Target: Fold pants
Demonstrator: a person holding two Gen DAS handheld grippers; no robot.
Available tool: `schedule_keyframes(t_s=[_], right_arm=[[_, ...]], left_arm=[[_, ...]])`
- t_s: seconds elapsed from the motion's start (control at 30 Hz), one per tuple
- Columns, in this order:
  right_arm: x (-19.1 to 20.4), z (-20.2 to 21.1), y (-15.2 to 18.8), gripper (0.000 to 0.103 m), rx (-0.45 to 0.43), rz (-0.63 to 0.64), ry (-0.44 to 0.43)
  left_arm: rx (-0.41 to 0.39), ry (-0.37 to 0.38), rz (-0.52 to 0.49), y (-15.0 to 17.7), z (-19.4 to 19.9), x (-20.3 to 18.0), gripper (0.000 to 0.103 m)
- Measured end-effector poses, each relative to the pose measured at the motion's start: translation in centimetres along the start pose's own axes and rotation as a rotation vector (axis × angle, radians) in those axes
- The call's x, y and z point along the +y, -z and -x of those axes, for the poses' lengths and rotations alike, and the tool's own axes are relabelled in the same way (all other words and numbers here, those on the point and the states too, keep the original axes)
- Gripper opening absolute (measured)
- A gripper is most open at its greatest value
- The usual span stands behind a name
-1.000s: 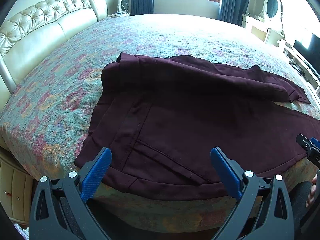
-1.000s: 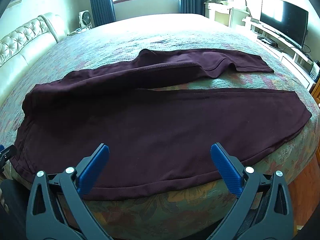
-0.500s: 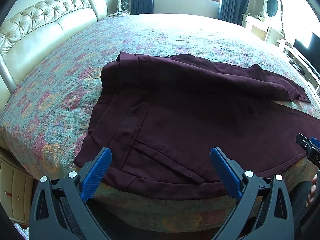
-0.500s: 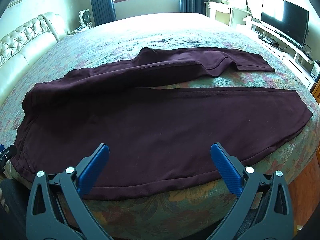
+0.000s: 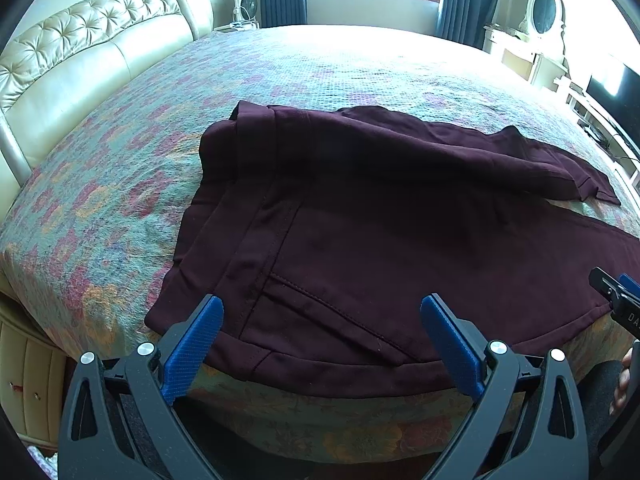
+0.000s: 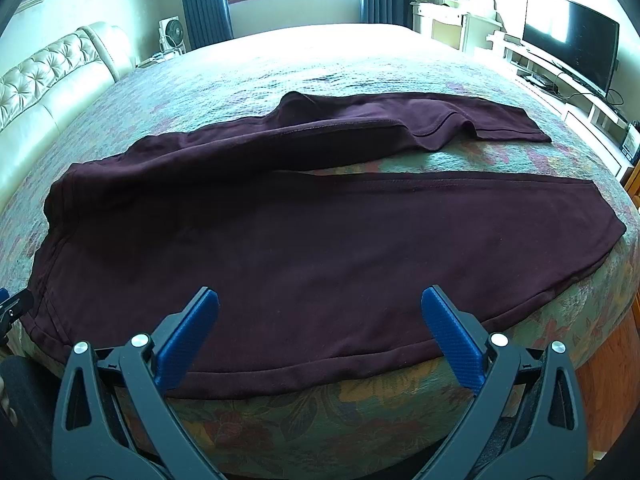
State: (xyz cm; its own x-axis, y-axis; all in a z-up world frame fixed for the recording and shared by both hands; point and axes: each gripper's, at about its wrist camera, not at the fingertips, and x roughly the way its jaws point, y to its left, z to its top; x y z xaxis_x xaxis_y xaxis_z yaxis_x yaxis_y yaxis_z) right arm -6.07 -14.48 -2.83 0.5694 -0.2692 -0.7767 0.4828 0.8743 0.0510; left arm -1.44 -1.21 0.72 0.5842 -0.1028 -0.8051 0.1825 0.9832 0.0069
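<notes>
The dark maroon pants (image 5: 400, 216) lie spread across the near part of the bed (image 5: 320, 68), waistband toward the headboard side and legs running toward the television side. The near leg lies flat along the bed's front edge; the far leg is rumpled and partly folded over itself.

The left gripper (image 5: 320, 340) hovers just in front of the bed edge over the waistband and pocket seam, fingers wide apart and holding nothing. The right gripper (image 6: 320, 332) is held level at the same edge over the near leg, its blue-padded fingers (image 6: 452, 336) likewise spread wide and empty.

The left wrist view shows the waistband corner, the slanted pocket stitching and the tufted cream headboard (image 5: 80, 60) close up; a fingertip of the right gripper and part of a hand (image 5: 624, 376) show at its right edge. Only the right wrist view shows both leg hems (image 6: 520, 128) and the television (image 6: 572, 40).
</notes>
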Motion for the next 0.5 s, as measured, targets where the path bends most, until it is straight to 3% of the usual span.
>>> schedule_keyframes(t_s=[0.5], right_arm=[[0.08,-0.10,0.15,0.101,0.002,0.004,0.001]], left_arm=[[0.006,0.006,0.003,0.09,-0.08,0.02,0.099]])
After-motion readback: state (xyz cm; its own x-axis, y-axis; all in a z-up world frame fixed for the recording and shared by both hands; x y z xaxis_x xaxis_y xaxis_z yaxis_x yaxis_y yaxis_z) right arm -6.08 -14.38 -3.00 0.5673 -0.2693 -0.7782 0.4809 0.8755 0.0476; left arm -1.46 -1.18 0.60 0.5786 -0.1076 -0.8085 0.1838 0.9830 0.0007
